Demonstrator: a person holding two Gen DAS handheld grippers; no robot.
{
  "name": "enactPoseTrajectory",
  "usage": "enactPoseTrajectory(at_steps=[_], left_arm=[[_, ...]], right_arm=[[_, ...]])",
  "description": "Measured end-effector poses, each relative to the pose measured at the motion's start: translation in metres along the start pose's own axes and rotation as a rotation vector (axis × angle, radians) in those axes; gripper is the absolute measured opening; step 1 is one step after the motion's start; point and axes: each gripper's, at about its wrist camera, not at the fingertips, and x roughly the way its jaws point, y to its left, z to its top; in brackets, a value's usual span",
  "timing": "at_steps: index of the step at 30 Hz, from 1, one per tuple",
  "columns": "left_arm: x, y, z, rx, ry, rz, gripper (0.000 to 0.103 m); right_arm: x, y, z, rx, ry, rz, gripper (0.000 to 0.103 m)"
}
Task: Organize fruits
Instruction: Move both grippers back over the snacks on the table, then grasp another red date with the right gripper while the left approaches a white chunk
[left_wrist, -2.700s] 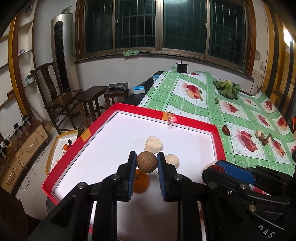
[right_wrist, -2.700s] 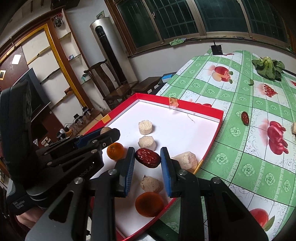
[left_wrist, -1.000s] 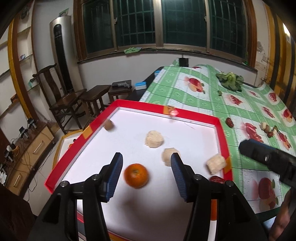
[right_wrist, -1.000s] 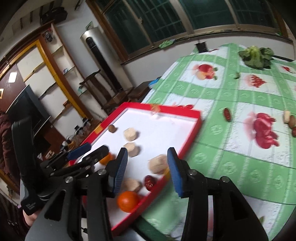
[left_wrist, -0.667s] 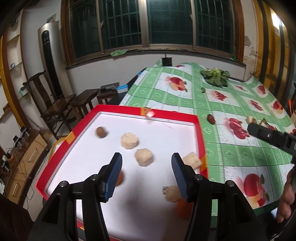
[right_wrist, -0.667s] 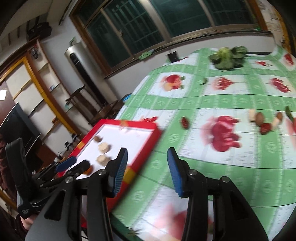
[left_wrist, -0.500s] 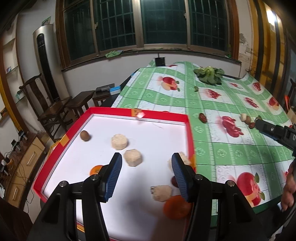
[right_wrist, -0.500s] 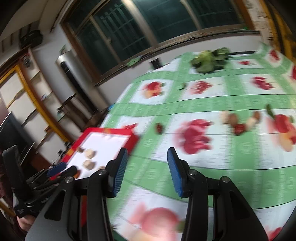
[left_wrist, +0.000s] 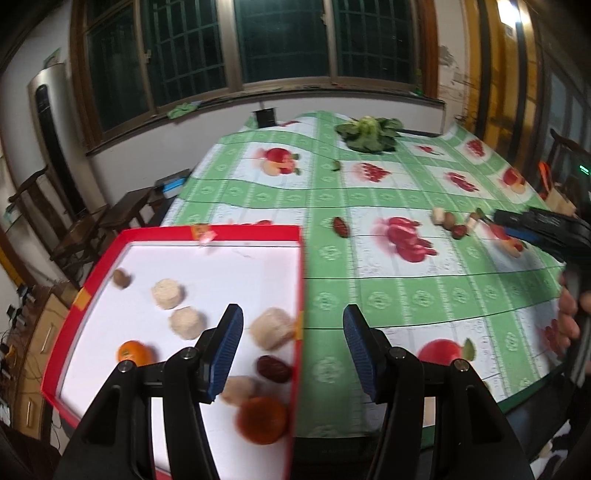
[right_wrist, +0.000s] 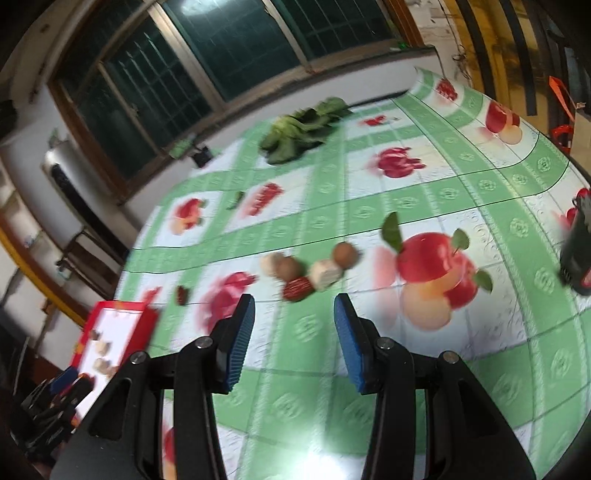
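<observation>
In the red tray (left_wrist: 122, 236), several fruits already lie.
Your left gripper (left_wrist: 291, 347) and right gripper (right_wrist: 291, 332) gape empty; the cluster (right_wrist: 306, 269) on the tablecloth (right_wrist: 424, 192) remains.

materials / finish

tablecloth (left_wrist: 369, 295): smooth, glossy, looks like vinyl; glare patch near the right gripper (right_wrist: 291, 332).
tray (left_wrist: 207, 232): red rim, white matt floor, looks like card; tape patches on the rim.
both grippers: black matt plastic arms, metal screw heads, blue ribbed pads (left_wrist: 228, 347).
left gripper (left_wrist: 291, 350): same build.
pale chunks (left_wrist: 167, 293): rough, crumbly surface.
oranges (left_wrist: 133, 352): matt, lightly dimpled peel.
date (left_wrist: 274, 368): dark red, slight sheen.
greens (left_wrist: 367, 133): crinkled leaf.
window frames (left_wrist: 229, 44), chairs (left_wrist: 79, 225): dark wood.
</observation>
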Motion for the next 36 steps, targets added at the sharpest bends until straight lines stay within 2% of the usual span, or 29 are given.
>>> enactPoseTrajectory(at_steps=[3, 6, 9, 22, 24, 25, 28, 30, 31, 36], left_arm=[[0.001, -0.007, 0.003, 0.004, 0.006, -0.016, 0.057], [0.005, -0.01, 0.007, 0.009, 0.01, -0.008, 0.057], [0.008, -0.007, 0.012, 0.003, 0.013, -0.001, 0.057], [0.016, 0.004, 0.012, -0.014, 0.036, 0.007, 0.057], [0.016, 0.005, 0.012, -0.014, 0.038, 0.001, 0.057], [0.016, 0.006, 0.012, -0.014, 0.036, 0.0, 0.057], [0.015, 0.011, 0.012, -0.026, 0.033, 0.001, 0.057], [0.015, 0.014, 0.013, -0.032, 0.027, 0.004, 0.057], [0.016, 0.014, 0.013, -0.033, 0.027, 0.006, 0.057], [0.017, 0.001, 0.013, -0.012, 0.032, -0.017, 0.058]], right_arm=[[0.016, -0.004, 0.015, 0.012, 0.035, -0.018, 0.046], [0.027, 0.001, 0.023, 0.029, 0.063, 0.046, 0.046], [0.04, 0.02, 0.027, -0.016, 0.081, 0.07, 0.046], [0.104, 0.053, 0.062, -0.048, 0.128, 0.073, 0.046], [0.118, 0.049, 0.064, -0.034, 0.181, 0.067, 0.046], [0.125, 0.045, 0.062, -0.024, 0.234, 0.08, 0.046], [0.115, 0.04, 0.053, -0.012, 0.317, 0.176, 0.046], [0.092, 0.034, 0.043, 0.016, 0.387, 0.383, 0.046], [0.076, 0.031, 0.04, 0.008, 0.371, 0.438, 0.046], [0.03, -0.003, 0.04, -0.01, 0.197, 0.235, 0.046]])
